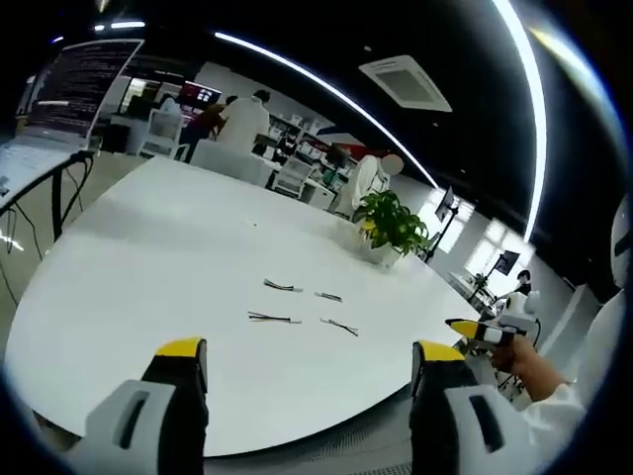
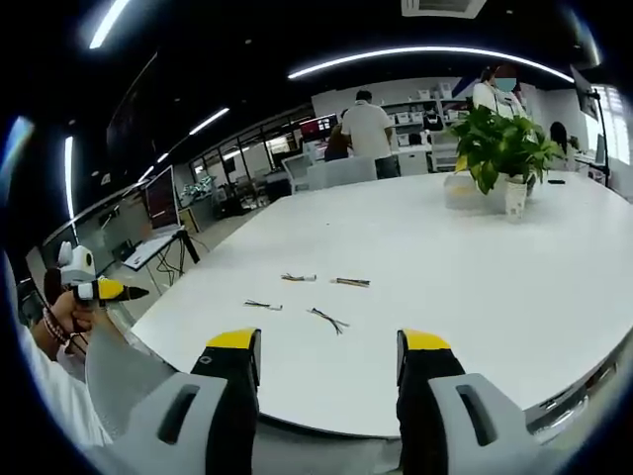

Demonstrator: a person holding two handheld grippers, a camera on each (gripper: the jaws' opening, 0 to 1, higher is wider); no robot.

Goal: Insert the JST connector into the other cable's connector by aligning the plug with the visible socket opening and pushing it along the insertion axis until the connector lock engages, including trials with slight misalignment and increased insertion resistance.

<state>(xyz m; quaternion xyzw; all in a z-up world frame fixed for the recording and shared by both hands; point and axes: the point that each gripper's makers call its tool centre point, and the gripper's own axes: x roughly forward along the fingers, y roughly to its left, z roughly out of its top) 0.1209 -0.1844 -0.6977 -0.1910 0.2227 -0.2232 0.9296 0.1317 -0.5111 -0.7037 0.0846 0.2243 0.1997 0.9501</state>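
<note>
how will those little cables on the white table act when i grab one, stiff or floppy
Probably floppy: each cable is a thin wire bundle lying flat on the table, and one has splayed strands. Likely very light, so a nudge from the jaws may slide it across the smooth top rather than lift it. The connector ends look too small here to judge.

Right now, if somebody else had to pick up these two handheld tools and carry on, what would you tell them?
Left gripper: jaws open, holding nothing, at the table's near edge.
Right gripper: jaws open, holding nothing, also at the near edge.
Four short cables lie loose and apart on the white table, ahead of both grippers. The potted plant stands farther back.
Done: nothing; no cable picked up, none joined.
Left: grasp a plug cable and its mating cable, line them up, push until the lock catches.
</note>
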